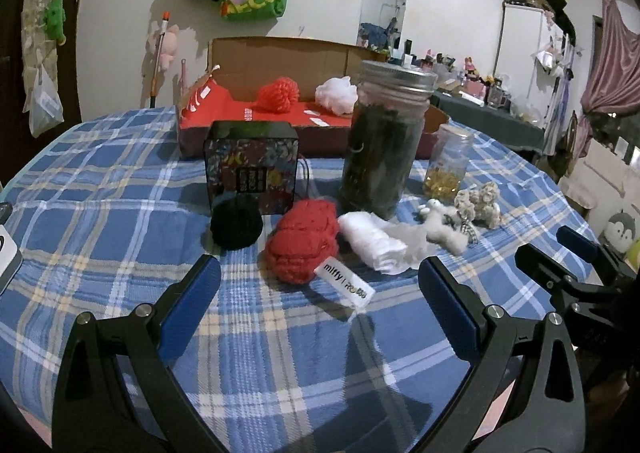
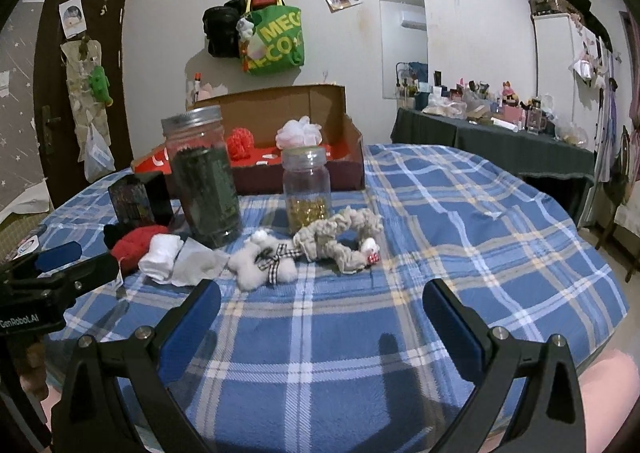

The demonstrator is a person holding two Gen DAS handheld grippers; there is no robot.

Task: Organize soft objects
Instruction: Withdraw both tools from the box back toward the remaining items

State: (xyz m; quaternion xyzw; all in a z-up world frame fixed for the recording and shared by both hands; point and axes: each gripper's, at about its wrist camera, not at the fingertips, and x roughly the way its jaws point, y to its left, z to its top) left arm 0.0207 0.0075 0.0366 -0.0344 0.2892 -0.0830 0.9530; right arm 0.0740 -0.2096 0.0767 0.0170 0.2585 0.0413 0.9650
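Both claws hover empty over a blue plaid tablecloth (image 1: 120, 213), each with its blue-padded jaws spread wide and nothing between them: the left gripper (image 1: 320, 285) in its own view, the right gripper (image 2: 322, 305) in its own. In the left wrist view, the soft things lie in a loose row just beyond the fingertips. A black knitted ball (image 1: 236, 227) sits at about 11 o'clock from the left claw, touching the front of a dark patterned box (image 1: 252, 165). A red knitted piece (image 1: 302, 239) with a white label (image 1: 345, 285) lies at 12 o'clock, closest to the jaws. A folded white cloth (image 1: 374, 243) lies just beside it at 1 o'clock, and farther right are a small white plush toy (image 1: 444, 227) and a beige scrunchie (image 1: 480, 203). Behind them stand a tall jar (image 1: 384, 141) with a metal lid and dark contents, and a smaller jar (image 1: 448, 159) with yellow pieces at its bottom. At the far edge an open cardboard box (image 1: 280, 57) with a red floor holds a red puff (image 1: 278, 93) and a white puff (image 1: 336, 95). In the right wrist view, the plush toy and scrunchie lie at 12 o'clock from the right claw, while the left gripper shows at 9 o'clock.
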